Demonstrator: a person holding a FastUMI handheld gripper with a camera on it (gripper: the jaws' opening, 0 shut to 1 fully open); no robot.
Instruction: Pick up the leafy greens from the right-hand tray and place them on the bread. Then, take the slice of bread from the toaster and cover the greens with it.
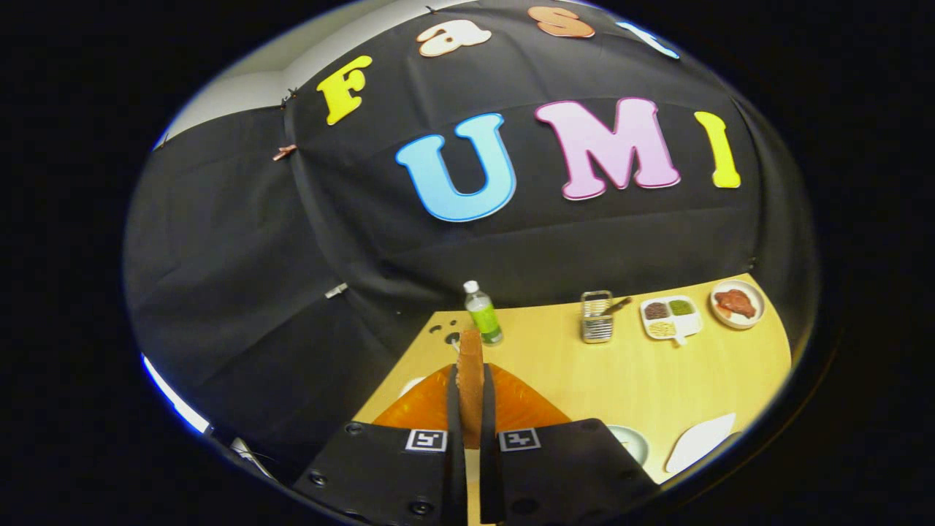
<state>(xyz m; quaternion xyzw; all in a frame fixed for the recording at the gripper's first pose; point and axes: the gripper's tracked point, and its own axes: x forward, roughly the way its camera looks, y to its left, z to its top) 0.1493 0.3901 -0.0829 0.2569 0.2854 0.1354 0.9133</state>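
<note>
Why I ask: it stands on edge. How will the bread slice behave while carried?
The bread slice, pinched between the gripper fingers, holds upright, so probably stiff. Held by thin faces, it may crumble if squeezed hard. Likely light.

Cloth-walled booth, wooden table (584,372), food dishes (736,304)

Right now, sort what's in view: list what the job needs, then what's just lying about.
Job things: gripper, shut on the bread slice; orange toaster beneath it.

Lying about: green bottle, wire basket, divided dish, plate of meat.
</note>
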